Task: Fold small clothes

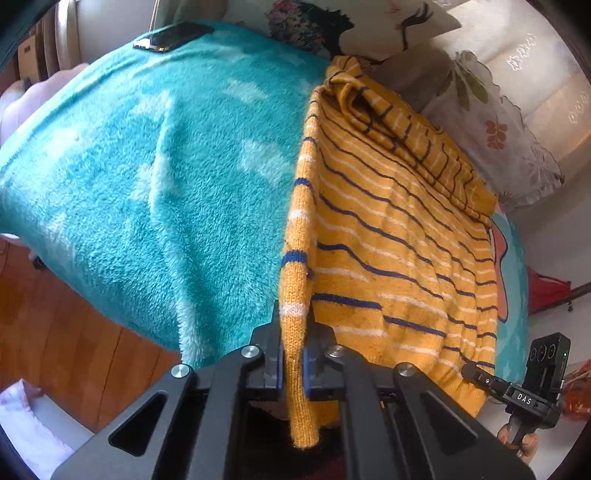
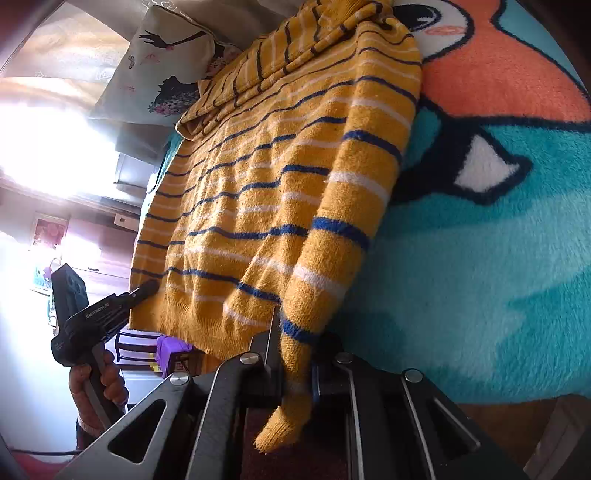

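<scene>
A small yellow sweater with blue and white stripes lies spread on a teal fleece blanket; it also shows in the right wrist view. My left gripper is shut on the sweater's left sleeve, whose cuff hangs down between the jaws. My right gripper is shut on the right sleeve, cuff dangling below. Each gripper appears in the other's view: the right one at the hem's corner, the left one at the opposite hem corner. The sweater's top part is bunched.
A phone lies on the blanket's far edge. Printed pillows sit behind the sweater. The blanket has an orange and white cartoon pattern. Wooden floor lies below the bed's edge.
</scene>
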Available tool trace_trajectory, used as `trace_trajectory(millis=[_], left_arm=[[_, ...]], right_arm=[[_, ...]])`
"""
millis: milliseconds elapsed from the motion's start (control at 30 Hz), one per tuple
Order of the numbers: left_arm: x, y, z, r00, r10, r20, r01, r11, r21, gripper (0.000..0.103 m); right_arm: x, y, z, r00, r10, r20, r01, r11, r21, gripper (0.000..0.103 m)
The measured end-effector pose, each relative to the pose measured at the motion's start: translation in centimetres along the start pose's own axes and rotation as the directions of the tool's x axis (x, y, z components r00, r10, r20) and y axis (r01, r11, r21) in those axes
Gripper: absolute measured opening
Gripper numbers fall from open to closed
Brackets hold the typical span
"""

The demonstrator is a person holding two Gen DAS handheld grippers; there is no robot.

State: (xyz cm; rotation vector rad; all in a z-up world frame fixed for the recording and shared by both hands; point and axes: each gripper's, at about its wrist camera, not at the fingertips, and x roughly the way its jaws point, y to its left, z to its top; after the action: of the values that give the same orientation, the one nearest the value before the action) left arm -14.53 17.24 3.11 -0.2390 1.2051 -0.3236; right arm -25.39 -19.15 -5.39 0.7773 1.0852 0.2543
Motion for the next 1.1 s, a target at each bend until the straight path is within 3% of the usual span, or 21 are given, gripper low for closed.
trace_trajectory(millis=[333, 500, 633, 800, 1100], left_arm=[[-3.3, -0.7, -2.1, 1.000, 0.027, -0.010, -0.027, 0.999, 0.032, 0.004], [-2.5, -0.8, -1.4, 0.999, 0.041, -0.009, -0.041, 0.999, 0.003, 0.004], [-3.0, -1.0, -0.6, 0.999, 0.047, 0.022, -0.047, 0.999, -0.012, 0.004], [-3.5, -2.2, 2.3, 0.997, 0.042, 0.070, -0.042, 0.999, -0.010, 0.004], [-2.3, -5.0, 11.0, 0.991, -0.001, 0.130, -0.005, 0.999, 0.050, 0.004]], right_arm=[[-4.3, -1.7, -1.9, 0.997, 0.039, -0.065, -0.039, 0.999, 0.004, 0.008], [-3.2, -1.1, -0.8, 0.997, 0.018, -0.070, -0.018, 1.000, 0.001, 0.008], [-3.2, -0.1, 0.5, 0.998, -0.006, -0.058, 0.002, 0.998, -0.068, 0.008], [-4.4, 1.0, 3.2, 1.000, 0.017, -0.014, -0.019, 0.994, -0.111, 0.008], [-5.7, 3.8, 10.6, 0.990, 0.043, 0.133, -0.026, 0.992, -0.127, 0.008]])
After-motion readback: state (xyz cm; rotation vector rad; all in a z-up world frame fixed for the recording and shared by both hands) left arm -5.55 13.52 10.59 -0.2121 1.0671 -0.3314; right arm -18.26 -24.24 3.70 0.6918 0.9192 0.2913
